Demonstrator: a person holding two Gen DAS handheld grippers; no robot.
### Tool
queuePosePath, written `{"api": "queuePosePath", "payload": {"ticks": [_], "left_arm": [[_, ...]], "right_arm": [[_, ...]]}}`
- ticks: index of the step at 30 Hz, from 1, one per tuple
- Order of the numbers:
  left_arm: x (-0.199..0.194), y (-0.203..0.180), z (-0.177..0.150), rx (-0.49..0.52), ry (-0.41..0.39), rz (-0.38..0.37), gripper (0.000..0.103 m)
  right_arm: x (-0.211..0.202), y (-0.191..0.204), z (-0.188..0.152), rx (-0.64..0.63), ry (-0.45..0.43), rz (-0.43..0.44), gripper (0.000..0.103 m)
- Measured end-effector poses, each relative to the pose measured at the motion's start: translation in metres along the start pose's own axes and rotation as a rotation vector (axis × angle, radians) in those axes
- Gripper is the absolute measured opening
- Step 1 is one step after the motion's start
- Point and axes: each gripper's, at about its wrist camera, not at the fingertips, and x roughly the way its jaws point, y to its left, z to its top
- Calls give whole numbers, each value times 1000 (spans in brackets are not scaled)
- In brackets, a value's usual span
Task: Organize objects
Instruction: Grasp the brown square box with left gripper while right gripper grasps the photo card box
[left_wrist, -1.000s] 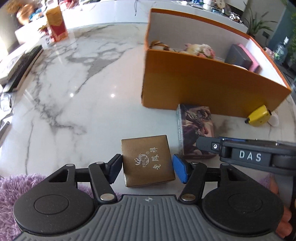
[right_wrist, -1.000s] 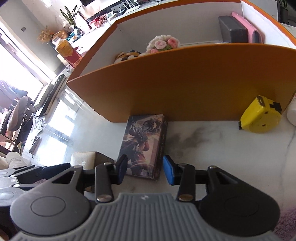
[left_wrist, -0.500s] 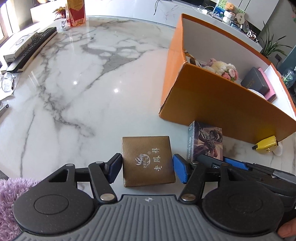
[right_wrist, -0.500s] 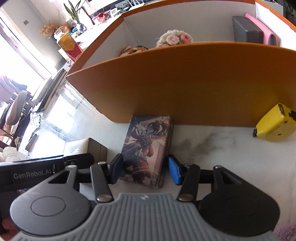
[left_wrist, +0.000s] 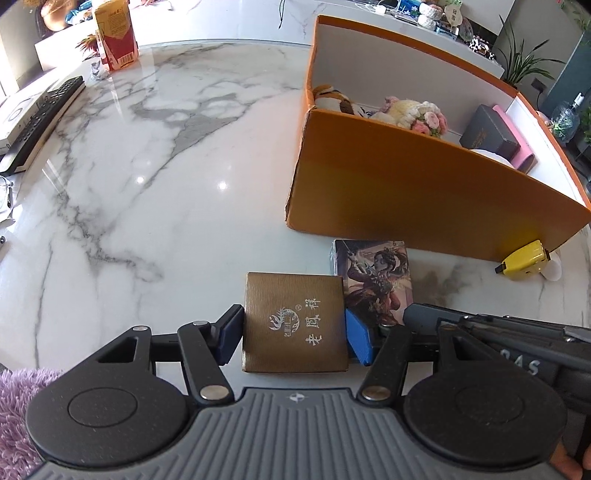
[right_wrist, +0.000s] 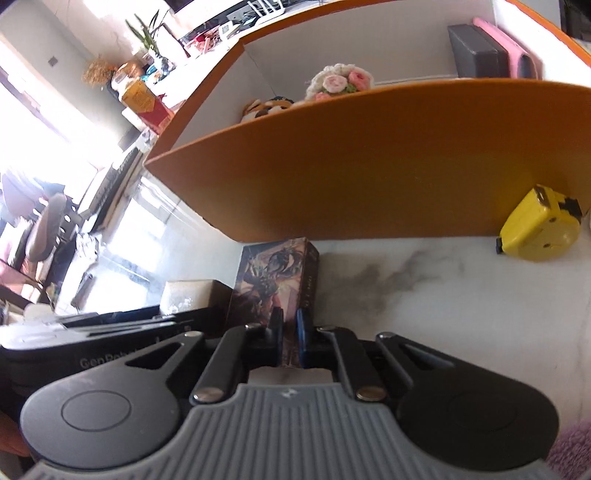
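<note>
A brown gift box (left_wrist: 295, 321) with silver characters lies flat on the marble table (left_wrist: 147, 221). My left gripper (left_wrist: 293, 336) straddles it, jaws closing, both blue pads against its sides. Beside it, just in front of the orange box (left_wrist: 406, 195), lies a picture-printed card box (left_wrist: 373, 273). My right gripper (right_wrist: 288, 332) is closing on the near end of that card box (right_wrist: 273, 280), its pads drawn narrow with the printed edge pinched between them. The right tool's black body (left_wrist: 498, 336) crosses the left wrist view at lower right.
The orange box (right_wrist: 369, 158) holds a plush toy, crochet flowers (left_wrist: 424, 114), a grey case (left_wrist: 487, 134) and a pink one. A yellow tape measure (right_wrist: 539, 229) sits at its front wall. A keyboard (left_wrist: 37, 122) and a red carton (left_wrist: 116, 37) lie far left.
My right jaws have gone from wide apart around the picture card box to narrow on its near end. The left pads have drawn in against the brown box.
</note>
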Motion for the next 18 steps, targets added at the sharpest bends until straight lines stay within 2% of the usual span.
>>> {"api": "queuePosePath", "payload": {"ticks": [3,4,6,9,12,15,17,18], "left_arm": [[0,1,0,-4,0,-1,69],[0,1,1,-2,2,-10,69],[-1,2,0,-16,5,-36,69],[-2,9,0,-51,0,-54,69],[-3,14,-1,-96,-15,-57,69],[-3,19,0,-131,-35,-31,68],[-2,20,2,-134,-36,-51,68],[-1,20,3,-134,-38,-61,68]], "right_arm": [[-6,10,-7,4,-23,27,6],[-6,17,-7,-9,-34,37,0],[-9,17,-5,24,-1,168,0],[-11,31,-7,-53,-35,72,0],[-10,27,-6,-39,-44,63,1],[-14,16,-4,-37,-86,-11,10],[-15,4,1,-6,-87,-21,36],[-13,0,3,7,-81,-17,39]]}}
